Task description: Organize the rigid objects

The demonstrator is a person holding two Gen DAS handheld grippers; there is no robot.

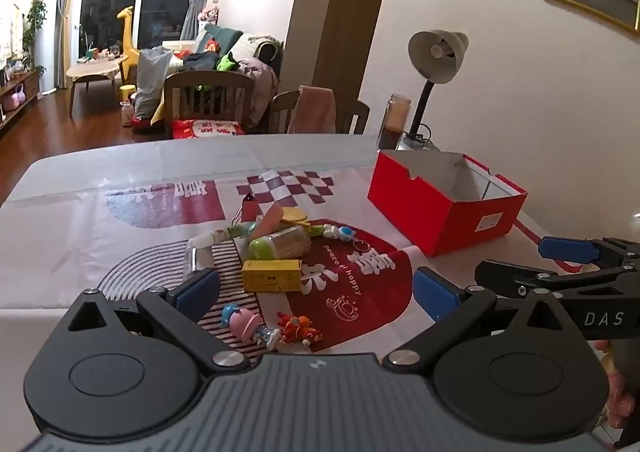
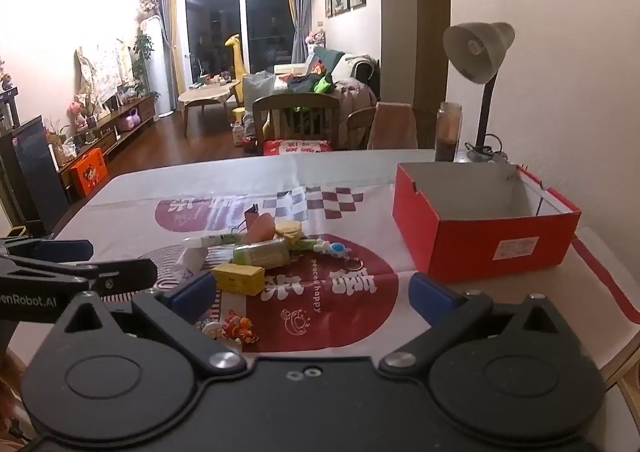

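clutter sits mid-desk (image 1: pixel 80 220) on the printed cloth, going left to right: a clear tube (image 1: pixel 218 238), a yellow box (image 1: pixel 272 275), a green-capped jar (image 1: pixel 280 245) lying on its side, small figurines (image 1: pixel 276 326) nearest, then the open red box (image 1: pixel 444 208) at far right. left claw (image 1: pixel 316 288) and right claw (image 2: pixel 312 292) both gape wide, holding nothing. the yellow box looks light and stiff; its flat long sides suit a pinch. the jar probably rolls and slips.

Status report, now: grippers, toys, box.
Left gripper open, right gripper open, both empty. Toy pile on table, untouched. Red box open, nothing blocking.
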